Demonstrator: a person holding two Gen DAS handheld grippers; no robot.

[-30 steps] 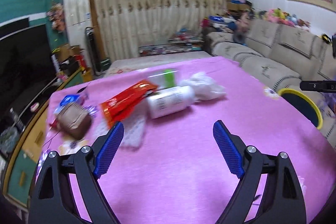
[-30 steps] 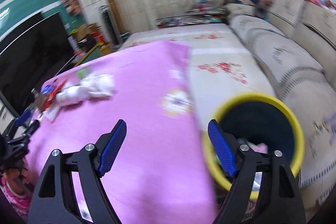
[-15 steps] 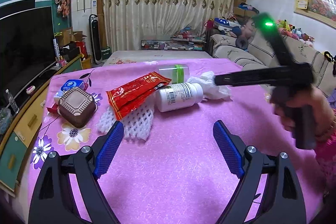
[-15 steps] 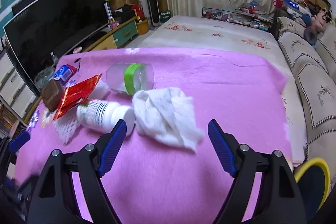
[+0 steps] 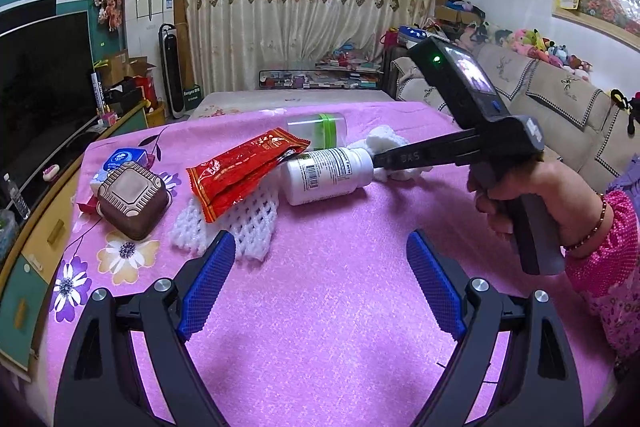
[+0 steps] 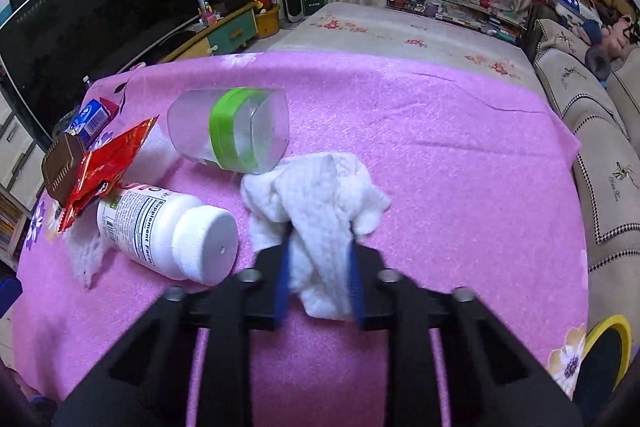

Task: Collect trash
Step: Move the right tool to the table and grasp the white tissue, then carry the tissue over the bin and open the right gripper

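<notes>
A crumpled white tissue (image 6: 320, 187) lies on the pink tablecloth (image 6: 440, 155), and my right gripper (image 6: 319, 231) is shut on its near end. From the left wrist view the right gripper (image 5: 378, 161) reaches in from the right, held by a person's hand (image 5: 520, 195), with the tissue (image 5: 384, 139) at its tip. Beside the tissue lie a white supplement bottle (image 6: 160, 231) and a clear jar with a green band (image 6: 232, 131). My left gripper (image 5: 318, 251) hangs open over bare cloth, nothing between its fingers.
A red snack wrapper (image 5: 240, 171), white foam netting (image 5: 240, 227), a brown square box (image 5: 132, 199) and a blue packet (image 5: 120, 159) lie left of the bottle. A yellow-rimmed bin (image 6: 608, 343) stands off the table's right edge. A sofa (image 5: 560, 99) runs along the right.
My right gripper swung from over the yellow bin to the tissue, came down on it and shut on it. The left gripper stayed open and in place.
</notes>
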